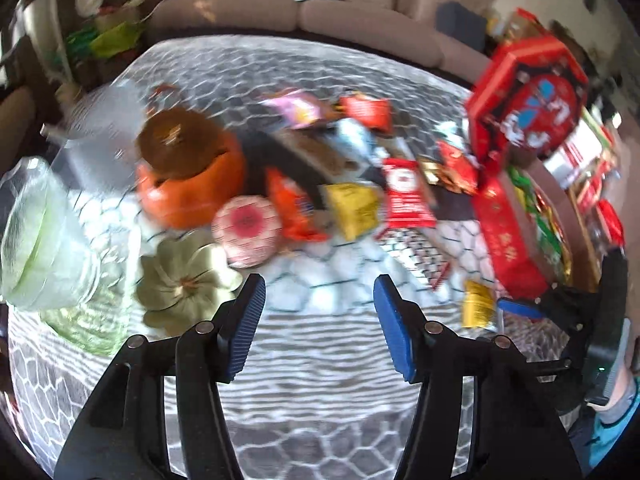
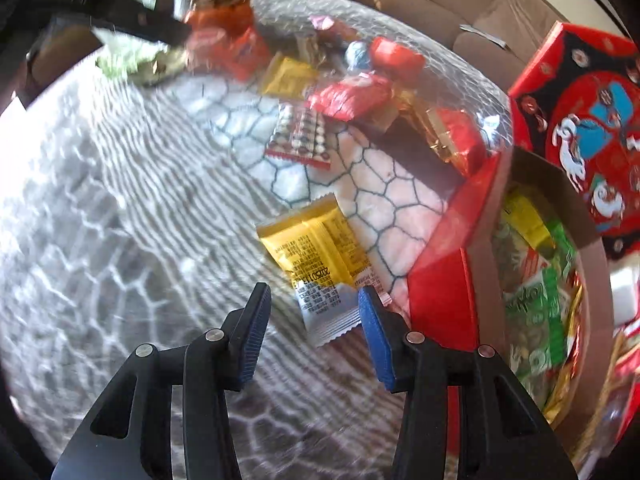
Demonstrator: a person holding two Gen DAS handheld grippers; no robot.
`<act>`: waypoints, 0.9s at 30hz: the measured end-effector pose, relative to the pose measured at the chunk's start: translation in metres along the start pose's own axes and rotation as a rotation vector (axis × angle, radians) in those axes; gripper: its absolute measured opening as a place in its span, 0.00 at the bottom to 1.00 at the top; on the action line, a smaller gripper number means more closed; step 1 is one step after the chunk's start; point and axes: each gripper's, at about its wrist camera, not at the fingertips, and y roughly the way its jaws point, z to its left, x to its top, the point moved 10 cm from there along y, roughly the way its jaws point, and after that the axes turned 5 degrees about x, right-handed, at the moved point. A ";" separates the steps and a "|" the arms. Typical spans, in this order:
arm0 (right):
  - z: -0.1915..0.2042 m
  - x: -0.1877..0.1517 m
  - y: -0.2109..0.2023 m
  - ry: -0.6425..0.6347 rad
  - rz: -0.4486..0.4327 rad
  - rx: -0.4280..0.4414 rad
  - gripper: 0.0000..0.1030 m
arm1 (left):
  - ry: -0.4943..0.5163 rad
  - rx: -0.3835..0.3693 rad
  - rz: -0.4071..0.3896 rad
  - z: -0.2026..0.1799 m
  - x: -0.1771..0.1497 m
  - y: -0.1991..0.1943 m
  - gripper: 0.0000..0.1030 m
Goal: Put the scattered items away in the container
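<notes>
Blue ribbed pads point(image 2: 256, 332) line the right gripper point(image 2: 314, 330), whose jaws stand part open and hold nothing; the near, silver end of a yellow sachet point(image 2: 316, 248) lies between the tips, and the right pad looks to be at its edge, though I cannot tell if it touches. The sachet lies flat on the table, just left of the red box point(image 2: 440, 280). It looks light, thin and crinkly, a slick foil that would slide or buckle under a careless pinch. I would take it across the crimped silver seam, where the film is flat and stiffest, pads squarely either side.

The left gripper point(image 1: 320, 322) is also part open and empty, hanging over bare cloth point(image 1: 320, 400) nearer than the main scatter. Ahead of it lie more packets: a red one point(image 1: 406, 196), a yellow one point(image 1: 354, 206), an orange one point(image 1: 294, 208), and a round pink tin point(image 1: 246, 226) that looks rigid and heavier. To the left sit an orange pumpkin pot point(image 1: 192, 184), a pale gold flower dish point(image 1: 186, 284) and a green glass jar point(image 1: 40, 240); the glass is best avoided.

The box on the right already holds green and gold packets point(image 2: 536, 312), its decorated lid point(image 2: 588, 136) propped behind. The table wears a grey-white cloth with a cracked-stone print, smooth enough for packets to skid. A brown sofa point(image 1: 300, 4) runs along the far side.
</notes>
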 end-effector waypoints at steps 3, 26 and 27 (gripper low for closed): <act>-0.005 0.004 0.001 0.044 -0.021 0.044 0.27 | -0.039 -0.030 0.017 0.004 -0.001 0.010 0.55; -0.017 0.013 -0.082 0.465 -0.232 0.419 0.19 | 0.212 0.105 0.092 -0.045 0.067 0.104 0.82; -0.016 0.010 -0.079 0.465 -0.230 0.424 0.19 | 0.224 0.101 0.094 -0.048 0.066 0.105 0.82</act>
